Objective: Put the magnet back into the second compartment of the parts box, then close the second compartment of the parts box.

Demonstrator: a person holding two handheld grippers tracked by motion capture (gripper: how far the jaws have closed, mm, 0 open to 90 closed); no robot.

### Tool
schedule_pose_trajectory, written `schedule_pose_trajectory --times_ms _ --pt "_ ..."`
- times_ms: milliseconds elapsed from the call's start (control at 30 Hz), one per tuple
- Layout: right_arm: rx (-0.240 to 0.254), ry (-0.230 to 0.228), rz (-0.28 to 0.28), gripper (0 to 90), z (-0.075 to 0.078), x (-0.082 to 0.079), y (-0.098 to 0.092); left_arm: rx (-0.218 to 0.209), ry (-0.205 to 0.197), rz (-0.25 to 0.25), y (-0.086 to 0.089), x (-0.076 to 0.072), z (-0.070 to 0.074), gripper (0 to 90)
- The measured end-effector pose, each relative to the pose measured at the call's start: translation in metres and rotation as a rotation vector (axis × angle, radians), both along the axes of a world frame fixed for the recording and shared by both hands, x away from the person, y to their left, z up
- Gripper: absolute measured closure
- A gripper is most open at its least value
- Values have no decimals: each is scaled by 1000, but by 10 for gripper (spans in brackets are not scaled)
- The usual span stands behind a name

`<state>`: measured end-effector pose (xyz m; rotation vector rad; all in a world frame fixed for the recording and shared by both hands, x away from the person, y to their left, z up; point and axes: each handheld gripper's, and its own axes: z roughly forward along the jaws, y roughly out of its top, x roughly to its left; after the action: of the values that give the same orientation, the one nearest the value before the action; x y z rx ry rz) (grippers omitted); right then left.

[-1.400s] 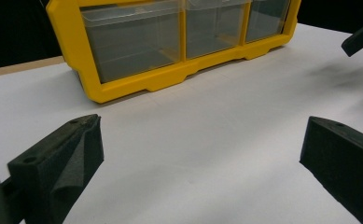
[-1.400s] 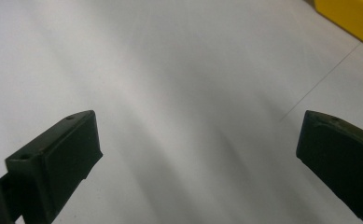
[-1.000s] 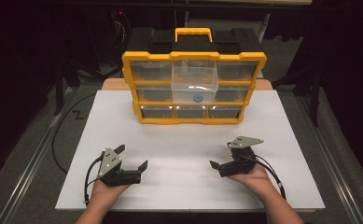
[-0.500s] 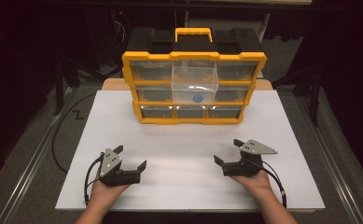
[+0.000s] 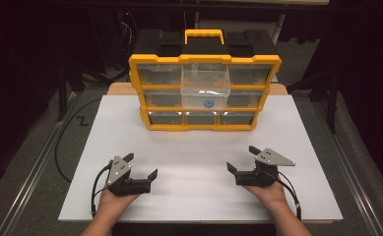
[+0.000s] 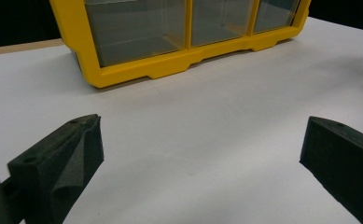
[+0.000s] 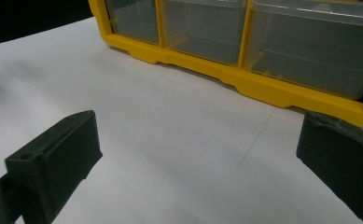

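Note:
A yellow drawer cabinet [image 5: 205, 93] with clear drawers and a black top stands at the back middle of the white table [image 5: 194, 147]. Its middle drawer [image 5: 205, 87] is pulled forward, and a small blue round thing [image 5: 208, 103] shows through its front. My left gripper [image 5: 141, 165] rests near the front left, open and holding nothing. My right gripper [image 5: 241, 159] rests near the front right, also open and holding nothing. In the left gripper view the open left gripper [image 6: 200, 154] faces the cabinet's bottom row [image 6: 170, 51]. The right gripper [image 7: 198, 154] looks at that row [image 7: 263, 60] from the other side.
Bare white tabletop lies between the grippers and the cabinet. A black cable [image 5: 63, 142] curls on the floor to the left of the table. Metal rails [image 5: 29, 182] run along both sides, and dark stands and gear sit behind the cabinet.
My right gripper has shifted a little to the right and turned slightly. The left gripper and the cabinet have stayed put.

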<state>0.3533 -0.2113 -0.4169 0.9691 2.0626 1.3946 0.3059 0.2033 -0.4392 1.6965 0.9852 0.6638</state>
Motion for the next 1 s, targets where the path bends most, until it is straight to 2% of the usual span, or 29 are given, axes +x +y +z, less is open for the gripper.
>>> schedule_pose_trajectory --times_ms 233,400,600,733,867,1000 --pt "-2 -12 -18 8 1 -1 -1 10 -12 -17 -2 1 0 1" --pt "0 -11 -30 8 1 -2 -3 0 -27 -14 -1 -1 3 0" --pt "-7 -14 -35 8 0 0 -4 11 -13 -27 -2 2 2 1" --pt "-19 -6 -33 8 -2 1 -3 -7 -28 -19 -2 -2 3 1" --pt "-16 -6 -36 8 -2 2 -2 8 -30 -24 -2 -4 3 0" --pt "-24 -18 -27 8 -1 1 0 -7 -40 -12 0 -4 4 1"
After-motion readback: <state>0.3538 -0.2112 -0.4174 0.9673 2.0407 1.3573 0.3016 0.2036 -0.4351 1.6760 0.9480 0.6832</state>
